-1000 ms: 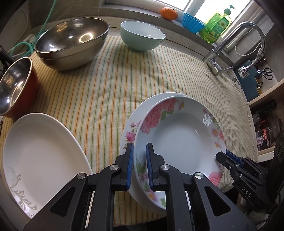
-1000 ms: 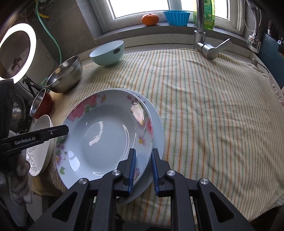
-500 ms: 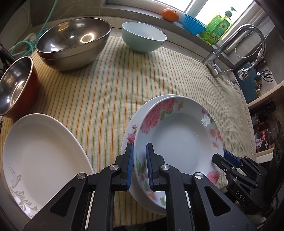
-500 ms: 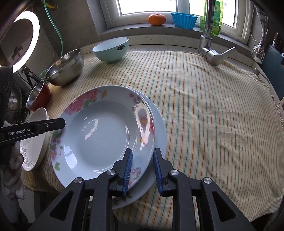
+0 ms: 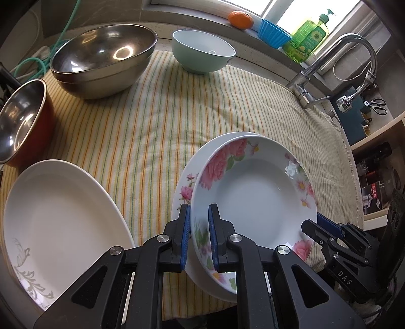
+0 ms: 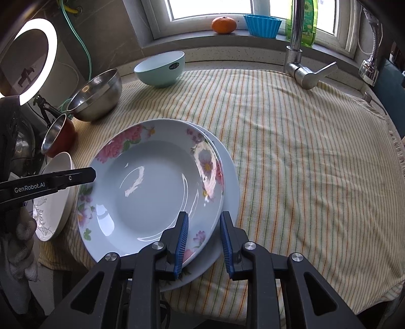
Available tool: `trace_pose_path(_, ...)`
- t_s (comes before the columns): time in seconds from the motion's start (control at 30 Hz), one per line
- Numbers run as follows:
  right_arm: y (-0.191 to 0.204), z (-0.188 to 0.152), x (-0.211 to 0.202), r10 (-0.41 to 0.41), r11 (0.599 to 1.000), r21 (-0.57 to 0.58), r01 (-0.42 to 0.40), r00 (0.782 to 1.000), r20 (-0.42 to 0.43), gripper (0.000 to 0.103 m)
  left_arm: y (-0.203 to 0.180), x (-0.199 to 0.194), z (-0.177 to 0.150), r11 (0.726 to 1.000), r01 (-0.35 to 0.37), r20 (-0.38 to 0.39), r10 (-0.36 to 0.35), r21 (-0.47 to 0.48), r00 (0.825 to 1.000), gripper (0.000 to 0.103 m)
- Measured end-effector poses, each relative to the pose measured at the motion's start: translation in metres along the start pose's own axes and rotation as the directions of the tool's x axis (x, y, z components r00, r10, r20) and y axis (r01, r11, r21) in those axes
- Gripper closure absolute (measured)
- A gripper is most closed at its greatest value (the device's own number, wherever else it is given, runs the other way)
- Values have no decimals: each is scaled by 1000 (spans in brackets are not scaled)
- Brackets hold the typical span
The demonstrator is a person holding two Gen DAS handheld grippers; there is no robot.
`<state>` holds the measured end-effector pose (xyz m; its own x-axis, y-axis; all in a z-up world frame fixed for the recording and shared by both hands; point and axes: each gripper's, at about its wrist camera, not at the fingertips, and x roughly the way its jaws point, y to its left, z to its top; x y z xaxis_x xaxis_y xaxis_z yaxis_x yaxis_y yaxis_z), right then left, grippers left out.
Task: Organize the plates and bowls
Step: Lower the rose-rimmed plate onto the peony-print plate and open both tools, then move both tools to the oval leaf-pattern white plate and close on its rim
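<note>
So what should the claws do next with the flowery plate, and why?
Probably open the left claw too. The flowery plate already sits on the other plate, and the right claw has let go while the left one pinches its rim.

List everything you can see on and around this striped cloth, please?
floral plate: 1, white with pink flowers, stacked on another plate
lower plate: 1, white, under the floral plate
oval plate: 1, cream with grey pattern, left edge
steel bowls: 2, silver, nested, back left
red bowl: 1, red outside, steel inside, far left
green bowl: 1, pale green, back centre
striped cloth: 1, yellow, covering the counter
faucet: 1, chrome, back right
orange: 1, windowsill
blue cup: 1, windowsill
soap bottle: 1, green, windowsill
ring light: 1, lit, left
left gripper: black, clamping the floral plate's rim
right gripper: black, open around the rim
</note>
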<state>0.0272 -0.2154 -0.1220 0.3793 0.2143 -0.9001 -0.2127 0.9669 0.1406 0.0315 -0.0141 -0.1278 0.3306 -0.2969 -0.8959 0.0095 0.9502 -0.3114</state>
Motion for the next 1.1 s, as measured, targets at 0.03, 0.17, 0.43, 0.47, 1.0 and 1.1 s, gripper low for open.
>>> trace_pose_path(0.03, 0, 0, 0, 0, 1000, 0, 0, 1000, -1, 80, 1, 0, 0, 1000, 2, -1, -2, 0, 1000, 91)
trace_pose_path(0.17, -1, 0, 0, -1, 1000, 2, 1, 1000, -3, 80, 2, 1, 1, 1000, 12, -2, -12, -5, 1000, 91)
trace_pose_path(0.43, -5, 3, -16, -6, 999, 37, 4, 999, 38, 80, 6, -14, 2, 999, 26, 32, -25, -24, 999, 91)
trace_pose_path(0.47, -5, 4, -19, -8, 999, 38, 6, 999, 45, 80, 7, -17, 2, 999, 24, 41, -23, -25, 999, 91)
trace_pose_path(1.0, 38, 32, -37, 100, 995, -32, -97, 991, 93, 80, 59, -62, -17, 985, 10, 102, 8, -173, 995, 91)
trace_pose_path(1.1, 51, 38, -35, 131, 990, -59, -126, 987, 92, 80, 72, -69, -22, 977, -3, 117, 28, -213, 993, 91)
